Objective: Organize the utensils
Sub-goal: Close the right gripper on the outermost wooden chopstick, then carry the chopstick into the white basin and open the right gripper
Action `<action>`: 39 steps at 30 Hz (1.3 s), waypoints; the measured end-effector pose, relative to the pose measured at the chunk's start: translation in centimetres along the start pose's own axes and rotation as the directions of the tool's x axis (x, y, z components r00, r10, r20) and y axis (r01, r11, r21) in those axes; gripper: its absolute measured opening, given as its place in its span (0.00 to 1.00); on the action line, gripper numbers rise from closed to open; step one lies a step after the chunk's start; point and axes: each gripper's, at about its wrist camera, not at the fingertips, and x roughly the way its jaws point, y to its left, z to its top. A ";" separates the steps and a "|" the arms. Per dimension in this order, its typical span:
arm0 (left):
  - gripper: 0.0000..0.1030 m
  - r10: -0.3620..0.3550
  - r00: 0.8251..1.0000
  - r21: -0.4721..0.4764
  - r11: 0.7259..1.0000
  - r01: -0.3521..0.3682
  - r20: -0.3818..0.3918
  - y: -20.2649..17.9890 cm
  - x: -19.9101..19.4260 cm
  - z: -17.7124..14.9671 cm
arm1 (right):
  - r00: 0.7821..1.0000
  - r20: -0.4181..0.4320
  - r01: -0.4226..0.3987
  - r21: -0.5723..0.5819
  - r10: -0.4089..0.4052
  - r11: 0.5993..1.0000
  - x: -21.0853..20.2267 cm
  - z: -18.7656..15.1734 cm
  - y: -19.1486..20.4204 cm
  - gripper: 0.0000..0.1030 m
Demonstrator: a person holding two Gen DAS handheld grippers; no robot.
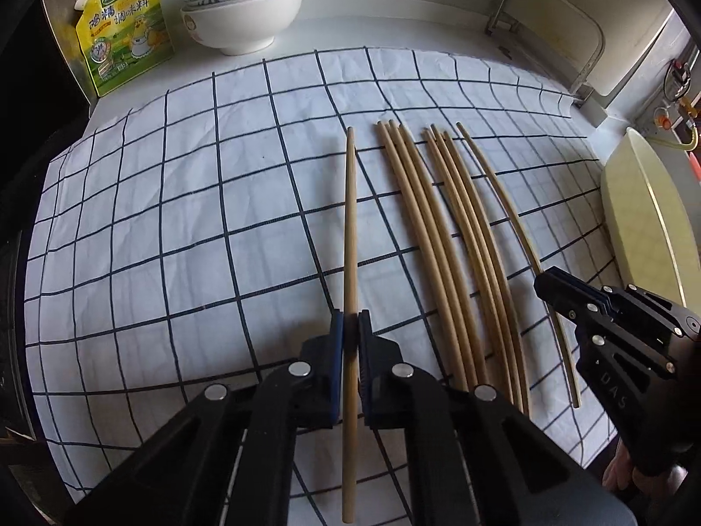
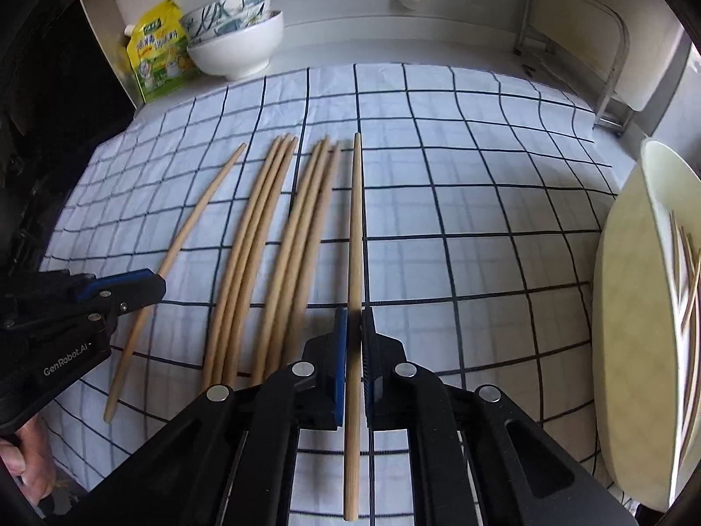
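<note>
Several wooden chopsticks lie side by side on a white checked cloth (image 1: 175,228). My left gripper (image 1: 350,328) is shut on the leftmost chopstick (image 1: 349,219), which points away from me. My right gripper (image 2: 355,324) is shut on the rightmost chopstick (image 2: 355,219). Between them lie two bundles, one left (image 2: 249,254) and one right (image 2: 298,254). The right gripper also shows in the left wrist view (image 1: 556,293), and the left gripper in the right wrist view (image 2: 149,282).
A pale plate (image 2: 635,307) with several more chopsticks (image 2: 688,271) stands at the right edge. Stacked bowls (image 1: 245,13) and a yellow seasoning bag (image 1: 122,30) sit at the back left. A metal rack (image 1: 547,22) stands at the back right.
</note>
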 end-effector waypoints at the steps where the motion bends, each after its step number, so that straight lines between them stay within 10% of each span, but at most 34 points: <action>1: 0.07 0.001 1.000 0.004 1.000 -0.001 0.004 0.0 -0.4 0.0 | 1.000 0.007 -0.010 0.014 0.009 1.000 -0.6 0.1 -0.2 0.06; 14: 0.07 -0.015 0.994 0.081 0.997 0.006 0.105 -4.0 -8.0 1.5 | 0.990 0.119 -0.082 0.058 0.075 0.995 -8.6 0.7 -2.2 0.06; 39: 0.07 -0.245 0.967 0.441 0.877 0.189 0.074 -33.3 -4.8 6.6 | 0.972 0.168 0.087 0.402 -0.167 0.911 -16.1 -5.8 -26.5 0.06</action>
